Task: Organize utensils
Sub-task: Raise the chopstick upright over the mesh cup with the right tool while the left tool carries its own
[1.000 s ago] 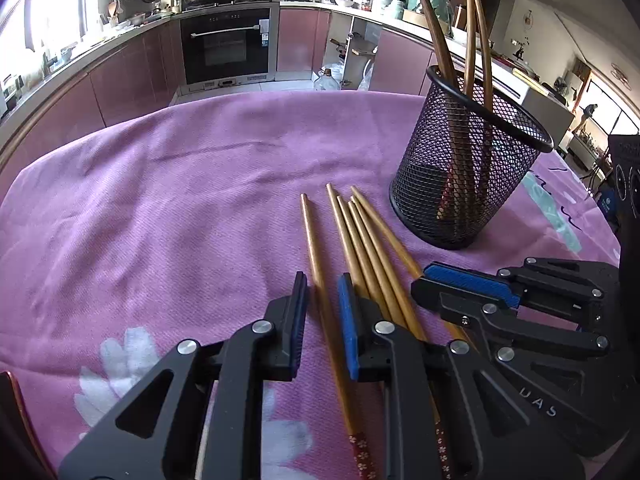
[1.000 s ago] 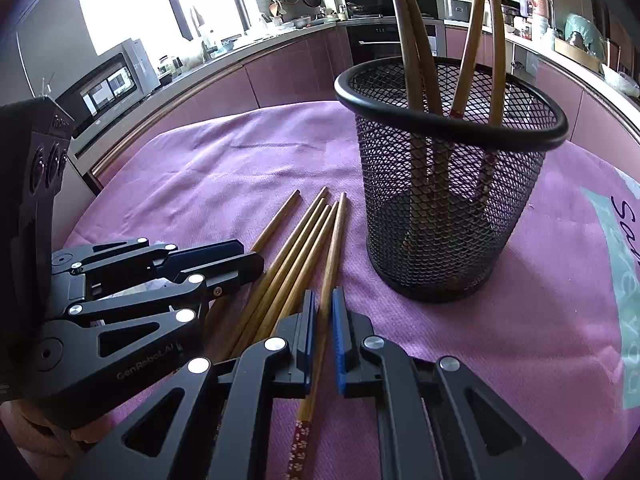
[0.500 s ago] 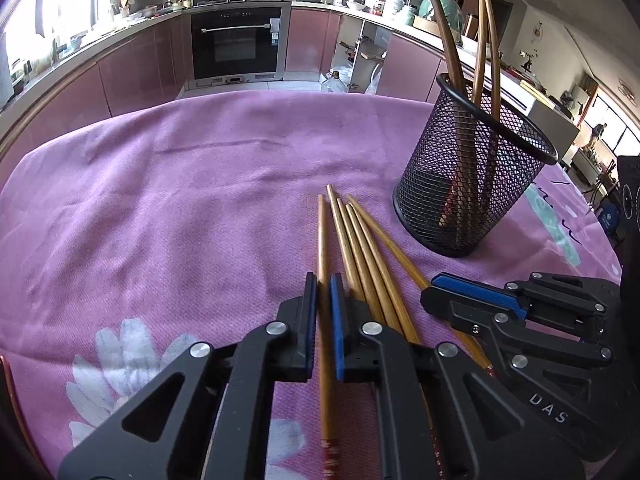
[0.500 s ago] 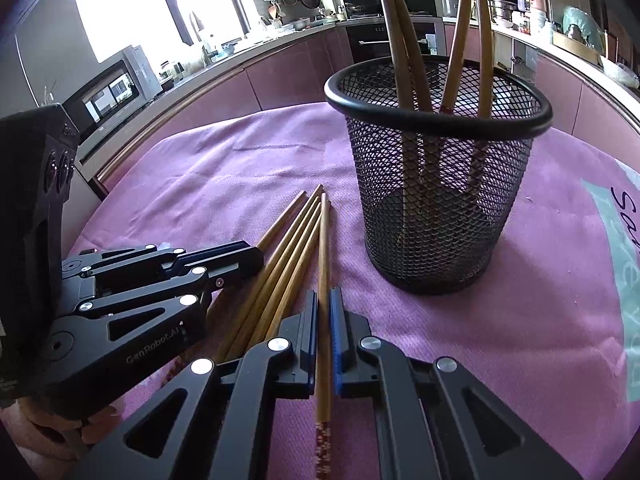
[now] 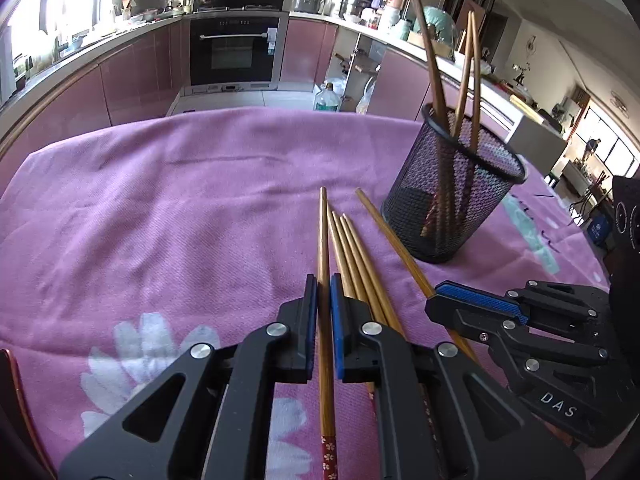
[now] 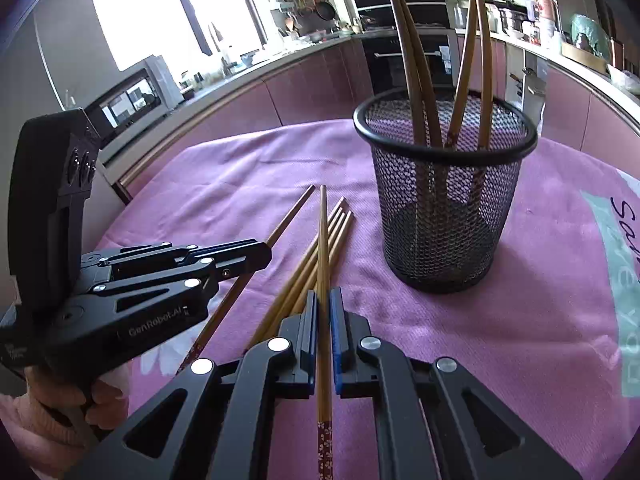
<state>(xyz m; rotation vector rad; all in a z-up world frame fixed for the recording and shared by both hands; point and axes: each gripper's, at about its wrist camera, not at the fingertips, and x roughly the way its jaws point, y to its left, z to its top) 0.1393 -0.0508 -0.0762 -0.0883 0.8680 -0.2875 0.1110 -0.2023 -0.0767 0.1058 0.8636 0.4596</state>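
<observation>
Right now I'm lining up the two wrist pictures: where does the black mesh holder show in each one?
Left wrist view: the black mesh holder stands right of centre, beyond and to the right of the chopstick tips.
Right wrist view: the black mesh holder stands upper centre-right, large, right of the chopsticks lying on the cloth.
Shared landmark: the built-in oven on the far kitchen wall.

Daylight strong on my feeds. Window (image 6: 160, 12) at 11 o'clock of right wrist view blown out white; same glare at 10 o'clock of left wrist view. Purple tablecloth (image 5: 180, 208) evenly lit, shadows soft. Centre sharp, mesh cup (image 6: 444, 200) crisp. Heavy fisheye: counters bow, corners vignette black. Far kitchen slightly soft. I see no motion blur.
</observation>
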